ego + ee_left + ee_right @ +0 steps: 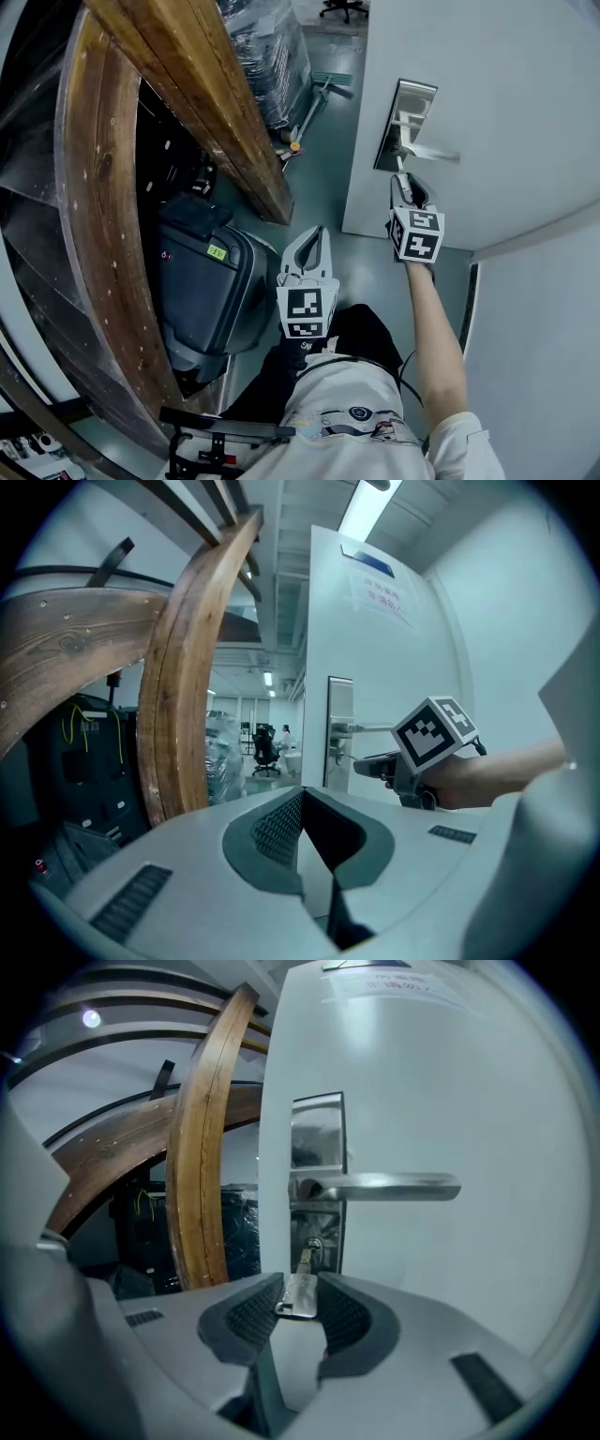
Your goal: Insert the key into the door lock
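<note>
White door [441, 1082], silvery lock plate [319, 1129] and key [298, 1296] (its tip perhaps brassy); brown wood-grained beam [204, 1147].

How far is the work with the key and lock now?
Done: the right gripper is shut on the key and holds it in line with the lock. In hand: its tip is at the keyhole. Remaining: most of the blade is outside and needs pushing in. The left gripper is shut, empty.

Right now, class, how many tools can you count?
2: the left tool, shut and empty, hangs back from the door; the right tool grips the key at the lock.
</note>
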